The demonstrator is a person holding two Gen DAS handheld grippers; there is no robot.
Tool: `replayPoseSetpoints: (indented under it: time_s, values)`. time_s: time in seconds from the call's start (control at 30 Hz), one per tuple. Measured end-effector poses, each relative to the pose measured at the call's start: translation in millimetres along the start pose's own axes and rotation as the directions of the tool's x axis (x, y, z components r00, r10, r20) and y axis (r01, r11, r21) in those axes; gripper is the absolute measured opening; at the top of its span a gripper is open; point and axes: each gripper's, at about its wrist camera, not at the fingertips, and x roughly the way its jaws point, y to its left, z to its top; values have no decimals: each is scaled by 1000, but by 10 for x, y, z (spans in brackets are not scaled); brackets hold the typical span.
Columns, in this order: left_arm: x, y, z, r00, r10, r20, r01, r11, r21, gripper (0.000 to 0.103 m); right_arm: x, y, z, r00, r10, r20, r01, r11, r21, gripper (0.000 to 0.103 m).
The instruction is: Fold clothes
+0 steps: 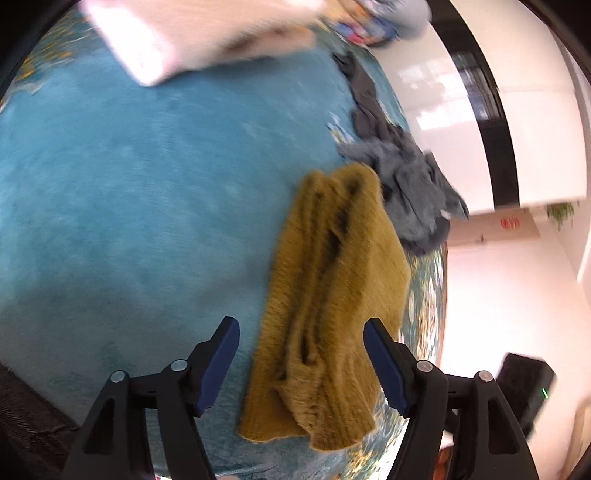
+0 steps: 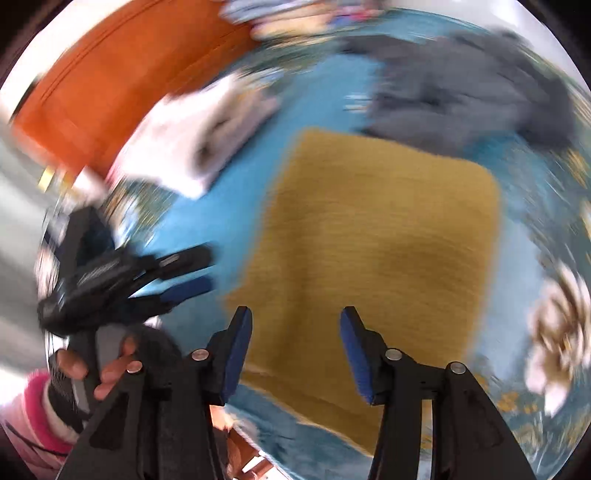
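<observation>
Lying lengthwise away from left claw (image 1: 301, 360): mustard sweater (image 1: 328, 295).

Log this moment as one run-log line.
task: fold clothes | left gripper: open, empty | right gripper: open, empty | mustard sweater: folded on blue rug | grey garment: crumpled beside it

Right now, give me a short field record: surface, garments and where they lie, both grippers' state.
surface: teal blue plush cloth
current garment: mustard yellow knitted sweater, folded, lying flat
unfolded: grey crumpled garments, beyond the sweater
done pile: white folded garment, far side
left gripper: open, empty
right gripper: open, empty
</observation>
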Motion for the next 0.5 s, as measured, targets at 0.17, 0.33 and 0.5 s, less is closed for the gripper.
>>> replayPoseSetpoints:
  time_s: [0.17, 0.33, 0.5]
  values:
    - [296, -335, -33, 997, 62, -55, -54, 990, 129, 74, -129, -709, -227, 1000, -27, 1, 26, 969, 247, 51]
    - [506, -383, -145, 976, 194, -104, -169, 964, 207, 71, -90, -970, -384, 1000, -24, -13, 26, 943, 333, 51]
    - [456, -234, -113, 958, 268, -105, -251, 956, 152, 48, -41, -1042, -441, 1000, 13, -12, -8, 932, 363, 51]
